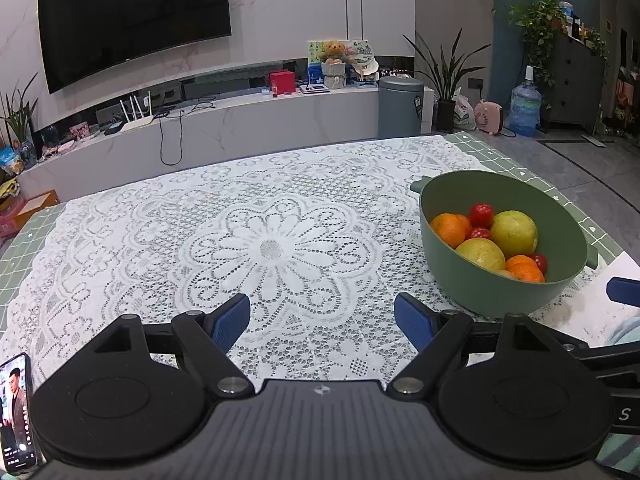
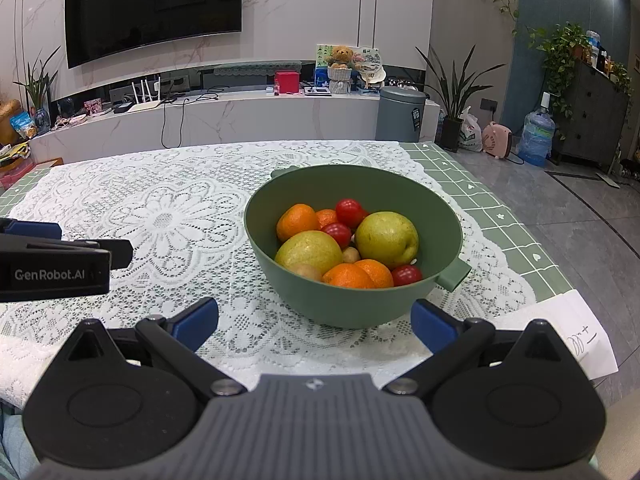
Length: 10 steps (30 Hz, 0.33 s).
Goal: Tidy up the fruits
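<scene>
On the table (image 2: 500,200) before you lies a white lace cloth (image 1: 276,248) with an openwork flower medallion at its centre, laid over a green mat (image 2: 480,196) printed with a pale grid. Your green bowl (image 2: 404,196), smooth, matte and round with a lug handle on its rim, stands on the lace toward the right side. It holds two yellow-green pears (image 2: 387,239) with speckled skin, several dimpled oranges (image 2: 297,221), glossy red tomatoes (image 2: 349,211) and a small brownish fruit I cannot identify, all piled touching one another.

Your right gripper (image 2: 314,322) hovers just in front of the bowl, jaws spread wide with blue textured pads (image 2: 432,326) on either side of the bowl's near wall, touching nothing. Your left gripper (image 1: 322,322) sits over bare lace to the left of the bowl, jaws likewise spread and holding nothing; its black body shows at the left edge of the right wrist view.

A sheet of white paper (image 2: 576,340) with handwriting lies at the table's right corner. A phone (image 1: 16,412) with a lit screen rests at the near left edge.
</scene>
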{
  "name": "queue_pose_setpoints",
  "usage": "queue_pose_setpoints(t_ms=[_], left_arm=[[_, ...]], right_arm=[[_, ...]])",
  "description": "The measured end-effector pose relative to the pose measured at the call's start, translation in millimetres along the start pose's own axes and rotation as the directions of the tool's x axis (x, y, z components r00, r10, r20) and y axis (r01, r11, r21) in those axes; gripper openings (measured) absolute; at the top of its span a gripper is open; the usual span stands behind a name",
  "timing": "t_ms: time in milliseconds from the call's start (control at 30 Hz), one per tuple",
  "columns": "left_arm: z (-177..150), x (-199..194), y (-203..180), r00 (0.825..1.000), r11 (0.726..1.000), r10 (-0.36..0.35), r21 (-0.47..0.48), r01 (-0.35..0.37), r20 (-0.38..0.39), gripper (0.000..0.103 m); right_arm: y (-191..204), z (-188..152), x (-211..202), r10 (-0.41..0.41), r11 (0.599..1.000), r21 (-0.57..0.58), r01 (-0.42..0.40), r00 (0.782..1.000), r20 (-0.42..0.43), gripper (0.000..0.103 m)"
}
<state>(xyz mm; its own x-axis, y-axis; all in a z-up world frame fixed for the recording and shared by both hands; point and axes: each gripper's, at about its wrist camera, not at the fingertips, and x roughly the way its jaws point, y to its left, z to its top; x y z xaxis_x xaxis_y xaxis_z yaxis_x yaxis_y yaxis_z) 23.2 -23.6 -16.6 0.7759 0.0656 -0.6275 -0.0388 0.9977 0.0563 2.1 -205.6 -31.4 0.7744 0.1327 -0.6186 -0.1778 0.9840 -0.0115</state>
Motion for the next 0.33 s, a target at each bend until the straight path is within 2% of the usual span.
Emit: queue_pose_setpoints(t_ms=[333], left_arm=[[-0.5,-1.1,2.8,1.0,1.0,-0.002,-0.015,0.002,0.003,0.096]], right_arm=[[0.4,-0.2,0.8,0.002,1.0,-0.001,-0.002,1.0,-0.003,0.099]])
